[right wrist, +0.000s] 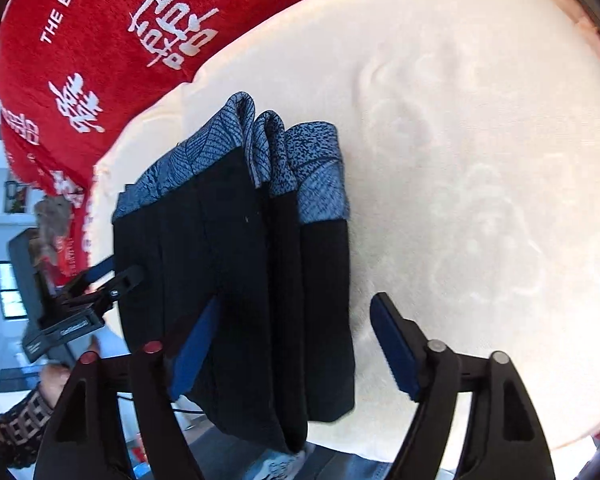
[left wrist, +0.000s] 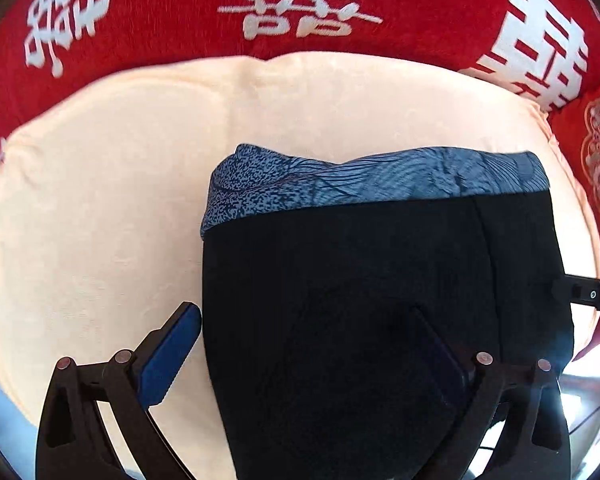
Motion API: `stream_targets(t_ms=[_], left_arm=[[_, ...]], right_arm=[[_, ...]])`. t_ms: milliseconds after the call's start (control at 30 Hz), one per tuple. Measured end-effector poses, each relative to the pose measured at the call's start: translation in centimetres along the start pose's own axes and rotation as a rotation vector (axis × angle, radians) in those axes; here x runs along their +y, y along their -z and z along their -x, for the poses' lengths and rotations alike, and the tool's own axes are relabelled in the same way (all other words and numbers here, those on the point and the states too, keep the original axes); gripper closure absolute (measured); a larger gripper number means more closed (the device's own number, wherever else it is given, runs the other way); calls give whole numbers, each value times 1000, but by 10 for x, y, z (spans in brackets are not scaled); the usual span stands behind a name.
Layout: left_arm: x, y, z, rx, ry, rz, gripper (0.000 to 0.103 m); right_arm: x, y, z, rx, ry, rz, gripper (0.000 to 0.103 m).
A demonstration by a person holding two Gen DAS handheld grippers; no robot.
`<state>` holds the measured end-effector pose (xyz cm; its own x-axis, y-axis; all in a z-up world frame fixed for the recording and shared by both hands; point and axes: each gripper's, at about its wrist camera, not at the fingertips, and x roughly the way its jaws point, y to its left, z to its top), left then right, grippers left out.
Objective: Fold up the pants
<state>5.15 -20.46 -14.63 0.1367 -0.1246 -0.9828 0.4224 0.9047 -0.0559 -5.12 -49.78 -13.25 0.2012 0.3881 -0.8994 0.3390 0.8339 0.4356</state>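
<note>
Both sets of jaws are spread around the folded pants (right wrist: 236, 280); layers could be dragged apart if snagged on withdrawal.

The pants (left wrist: 340, 280) (right wrist: 236, 272) were black with a blue-grey patterned band along the far edge, printed with speckles and leaf-like lines. They lay folded into a compact stack of several layers, the layered edges showing side by side in the right wrist view, their near end overhanging.

A cream cushion (left wrist: 100, 200) lies against red printed pillows (left wrist: 160, 20).
</note>
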Motion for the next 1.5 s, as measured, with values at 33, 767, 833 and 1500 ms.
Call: stream_targets(t_ms=[33, 767, 833, 1500], left_arm=[[-5, 3, 8, 1, -16, -12, 0], [-40, 62, 128, 69, -96, 10, 0], [-36, 67, 138, 67, -97, 5, 0], [-10, 79, 193, 0, -111, -34, 0]], right_arm=[[3, 6, 6, -15, 23, -6, 21], [90, 103, 95, -115, 264, -40, 0], [101, 106, 101, -117, 273, -34, 0], [165, 109, 126, -123, 374, 43, 0]])
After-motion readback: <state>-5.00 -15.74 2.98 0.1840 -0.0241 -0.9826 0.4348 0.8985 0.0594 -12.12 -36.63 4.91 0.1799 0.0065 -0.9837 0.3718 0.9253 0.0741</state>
